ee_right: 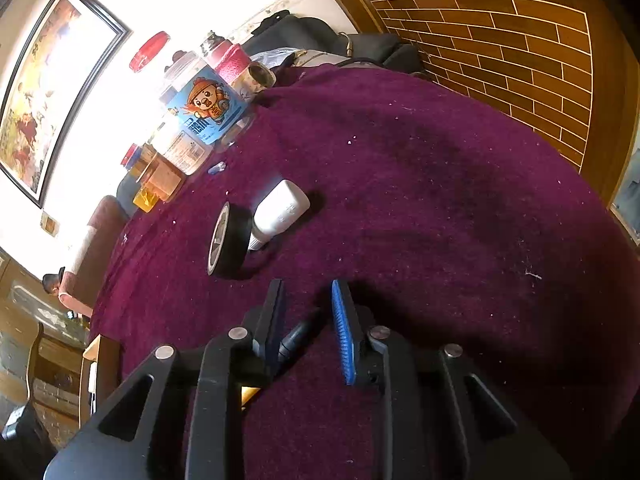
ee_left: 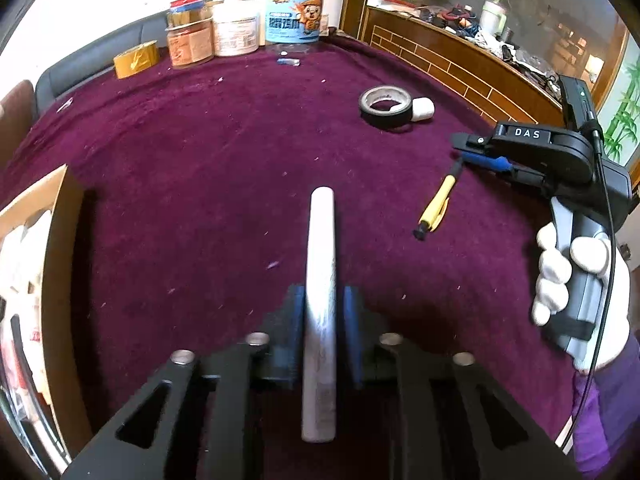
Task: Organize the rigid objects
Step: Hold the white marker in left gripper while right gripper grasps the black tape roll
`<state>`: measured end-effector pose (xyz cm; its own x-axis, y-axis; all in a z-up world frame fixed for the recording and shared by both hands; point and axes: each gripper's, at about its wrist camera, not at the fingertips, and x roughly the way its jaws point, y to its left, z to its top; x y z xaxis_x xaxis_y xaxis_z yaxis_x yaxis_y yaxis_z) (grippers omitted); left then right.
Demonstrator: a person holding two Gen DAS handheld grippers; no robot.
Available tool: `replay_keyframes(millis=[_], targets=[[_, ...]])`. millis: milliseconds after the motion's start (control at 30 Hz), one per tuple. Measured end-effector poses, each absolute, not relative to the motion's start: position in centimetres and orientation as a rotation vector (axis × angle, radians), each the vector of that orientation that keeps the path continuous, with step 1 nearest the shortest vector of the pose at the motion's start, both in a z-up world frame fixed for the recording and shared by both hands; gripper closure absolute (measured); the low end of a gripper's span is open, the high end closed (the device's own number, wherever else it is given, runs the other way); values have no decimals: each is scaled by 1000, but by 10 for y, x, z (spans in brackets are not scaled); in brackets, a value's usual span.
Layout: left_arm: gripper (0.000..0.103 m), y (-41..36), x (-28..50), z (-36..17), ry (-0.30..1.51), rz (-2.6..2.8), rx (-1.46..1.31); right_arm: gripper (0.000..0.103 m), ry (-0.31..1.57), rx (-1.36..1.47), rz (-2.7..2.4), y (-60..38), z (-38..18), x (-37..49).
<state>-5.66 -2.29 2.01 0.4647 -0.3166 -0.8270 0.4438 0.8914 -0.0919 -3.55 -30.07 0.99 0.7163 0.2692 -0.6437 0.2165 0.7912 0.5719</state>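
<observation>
While the white stick (ee_left: 320, 308) lies on the purple cloth (ee_left: 200, 160) between the narrowed jaws of the left gripper (ee_left: 320, 312), the pick-up step is judged to be in hand; a sliver of gap is seen on either side, so a firm grip is not yet shown. The right gripper (ee_right: 306, 320) is set narrow over the black end of the yellow pen (ee_left: 436, 204), which slants between its pads; whether the pads press on it cannot be told. Next, each grip would need to be made firm before lifting, and the load carried toward the cardboard box (ee_left: 56, 280) at the left edge, where white and red items are dimly seen. The black tape roll (ee_left: 385, 105) and the white bottle (ee_right: 282, 210), just beside it, are left unsorted. At the far edge, 3 or more jars (ee_left: 236, 32) stand; their contents cannot be made out.
</observation>
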Motion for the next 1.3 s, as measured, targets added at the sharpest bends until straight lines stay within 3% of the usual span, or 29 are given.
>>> replay_keyframes(millis=[33, 67, 133, 167, 200, 233, 267, 300, 633, 967, 1133, 1300], targets=[[54, -29, -57, 20, 974, -483, 156, 82, 787, 676, 31, -301, 10, -36], [47, -37, -59, 18, 963, -495, 181, 82, 786, 676, 31, -301, 10, -36], [42, -50, -61, 16, 958, -479, 262, 82, 786, 673, 31, -301, 10, -36], [43, -51, -61, 16, 958, -471, 268, 82, 786, 671, 30, -301, 10, -36], [55, -48, -60, 17, 956, -463, 263, 82, 786, 671, 29, -300, 10, -36], [74, -43, -60, 19, 953, -445, 258, 82, 786, 672, 29, -300, 10, -36], [87, -38, -59, 20, 951, -433, 253, 82, 785, 674, 29, -300, 10, -36], [92, -29, -56, 21, 959, -425, 232, 82, 785, 677, 29, -301, 10, -36], [92, 23, -49, 17, 958, -460, 20, 82, 816, 578, 38, -276, 42, -19], [91, 16, -52, 18, 951, -433, 68, 80, 980, 518, -41, -243, 33, 55], [91, 19, -51, 18, 956, -444, 44, 95, 979, 484, -85, -241, 29, 57], [91, 25, -49, 18, 962, -460, -1, 96, 940, 554, -23, -248, 41, 34]])
